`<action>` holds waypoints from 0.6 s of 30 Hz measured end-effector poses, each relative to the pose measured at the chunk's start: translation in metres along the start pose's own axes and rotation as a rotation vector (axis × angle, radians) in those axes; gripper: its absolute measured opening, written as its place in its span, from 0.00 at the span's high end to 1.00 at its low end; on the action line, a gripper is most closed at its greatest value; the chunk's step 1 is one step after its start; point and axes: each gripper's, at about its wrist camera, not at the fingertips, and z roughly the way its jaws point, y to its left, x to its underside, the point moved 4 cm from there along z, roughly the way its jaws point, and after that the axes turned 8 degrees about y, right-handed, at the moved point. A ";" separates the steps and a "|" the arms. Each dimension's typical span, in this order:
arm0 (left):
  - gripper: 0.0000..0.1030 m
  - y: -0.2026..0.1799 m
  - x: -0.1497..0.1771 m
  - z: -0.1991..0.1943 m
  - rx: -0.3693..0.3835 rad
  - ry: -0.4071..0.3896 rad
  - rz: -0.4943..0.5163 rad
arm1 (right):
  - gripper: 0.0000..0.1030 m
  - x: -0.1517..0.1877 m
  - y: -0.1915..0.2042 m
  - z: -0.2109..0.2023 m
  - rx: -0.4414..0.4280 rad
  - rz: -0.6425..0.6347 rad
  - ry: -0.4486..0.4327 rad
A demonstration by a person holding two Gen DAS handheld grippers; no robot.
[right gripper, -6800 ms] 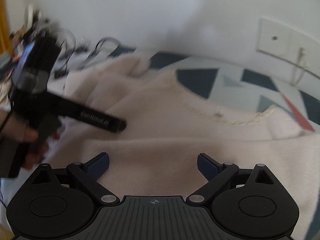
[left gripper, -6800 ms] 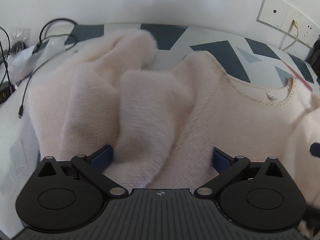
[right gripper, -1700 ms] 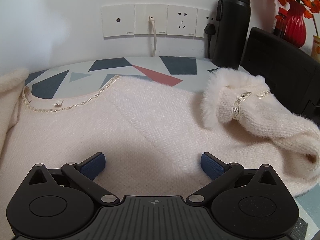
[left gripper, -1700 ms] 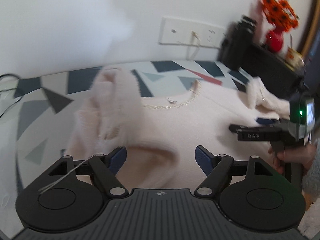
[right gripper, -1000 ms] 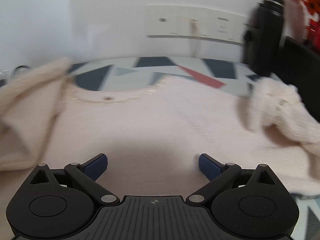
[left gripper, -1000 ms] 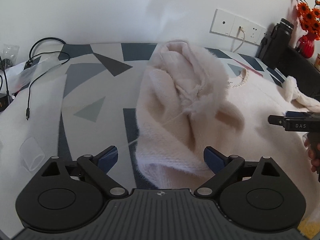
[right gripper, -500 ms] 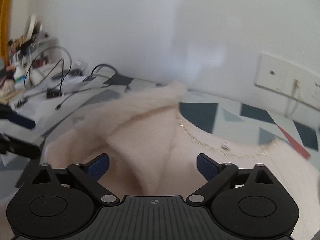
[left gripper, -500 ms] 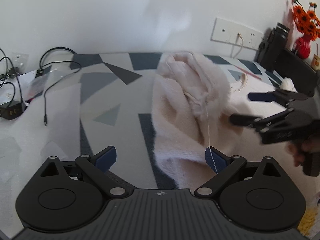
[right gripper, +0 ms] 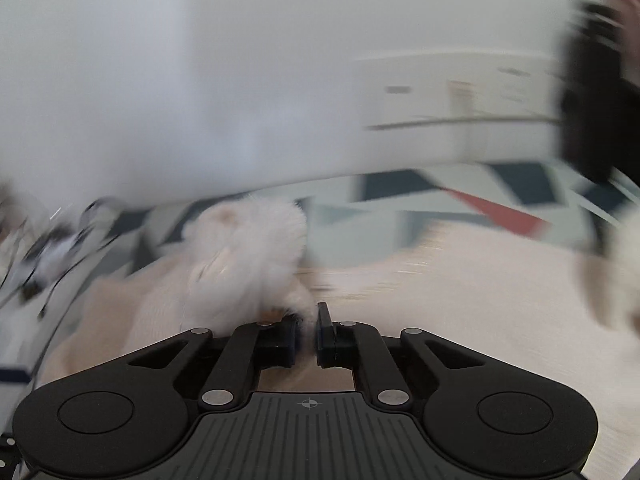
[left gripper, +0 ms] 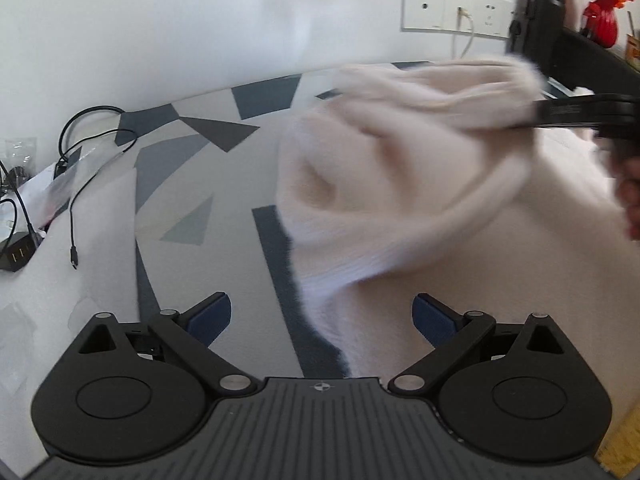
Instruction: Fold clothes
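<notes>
- We have the sleeve [right gripper: 248, 264] pinched in the right gripper [right gripper: 307, 334]; its jaws stand almost closed, with fluffy knit caught between them.
- In our judgement the step is carrying that sleeve across the sweater [left gripper: 460, 208] body, so we should move low and level and let the cloth trail rather than bunch.
- We should aim to lay the sleeve flat along the chest with its fold line straight at the shoulder, and only then let go.
- The left gripper [left gripper: 322, 318] stands wide open with nothing in it, low over the sweater's near edge and the table [left gripper: 192, 184]; we could use it to pin that edge so the body does not slide with the pull.
- The right wrist view is badly blurred, so we cannot tell how much cloth sits in the pinch; a thin bite of fluff may slip.
- The sweater is pale pink, thick and fuzzy, lying on the patterned table with its left side lifted into a soft hump.
- The lifted part shows a hollow pucker and a ribbed hem edge curling beneath it.
- Seen from the left wrist, the right gripper [left gripper: 540, 114] reaches in from the right, touching the raised cloth.
</notes>
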 end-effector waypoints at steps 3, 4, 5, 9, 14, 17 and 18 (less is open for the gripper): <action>0.04 0.000 -0.005 0.005 -0.021 -0.002 -0.001 | 0.93 0.008 -0.042 -0.018 0.064 0.112 0.001; 0.04 0.000 -0.007 0.007 -0.025 -0.002 0.003 | 0.92 0.011 -0.056 -0.024 0.086 0.148 0.002; 0.04 -0.002 -0.008 0.008 -0.018 0.000 0.013 | 0.92 0.017 -0.068 -0.029 0.099 0.184 0.010; 0.04 -0.014 -0.013 0.014 -0.056 -0.002 0.076 | 0.67 0.035 -0.096 -0.038 0.155 0.256 0.080; 0.04 -0.029 -0.017 0.018 -0.093 -0.012 0.149 | 0.44 0.036 -0.107 -0.044 0.160 0.266 0.056; 0.04 -0.039 -0.021 0.021 -0.121 -0.028 0.188 | 0.34 0.027 -0.103 -0.035 0.209 0.215 0.063; 0.04 -0.042 -0.022 0.022 -0.130 -0.034 0.200 | 0.39 0.024 -0.100 -0.032 0.214 0.189 0.059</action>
